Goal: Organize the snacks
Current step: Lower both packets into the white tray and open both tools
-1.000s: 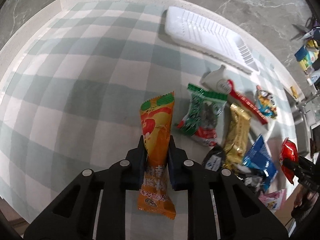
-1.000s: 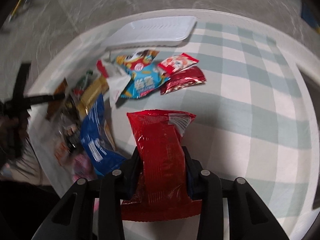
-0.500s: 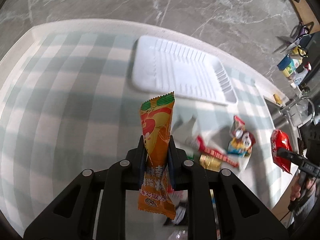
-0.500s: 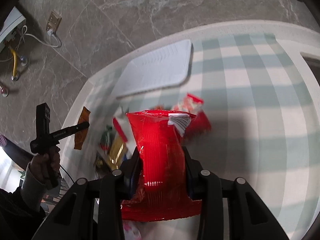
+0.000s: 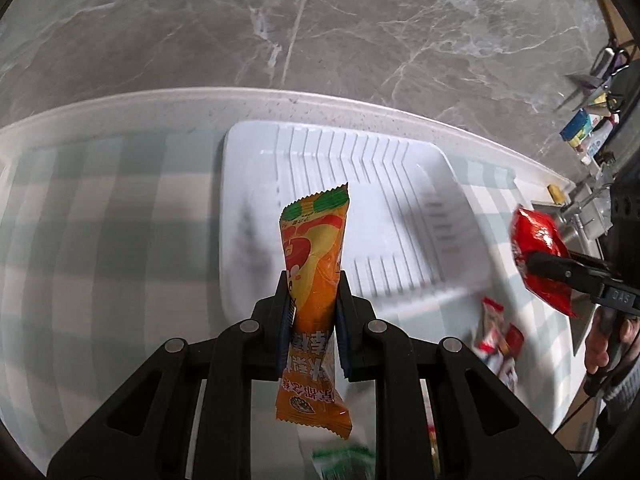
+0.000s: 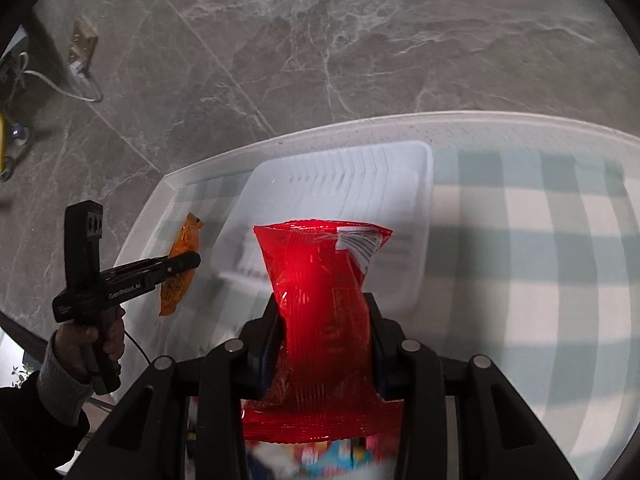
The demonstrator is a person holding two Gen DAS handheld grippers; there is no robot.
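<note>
My left gripper is shut on a long orange snack packet, held upright over the near edge of a white ribbed tray. My right gripper is shut on a red snack bag, held above the near side of the same tray. In the left wrist view the right gripper with the red bag hangs at the right. In the right wrist view the left gripper with the orange packet shows at the left.
The tray lies on a green-and-white checked cloth near the table's far edge; grey marble floor lies beyond. Loose snack packets lie on the cloth right of the tray. Small clutter sits at the far right. A hand grips the left handle.
Both grippers have carried their packets away from the snack pile toward the white tray, which now fills the middle of each view. The pile has slid out at the bottom.
</note>
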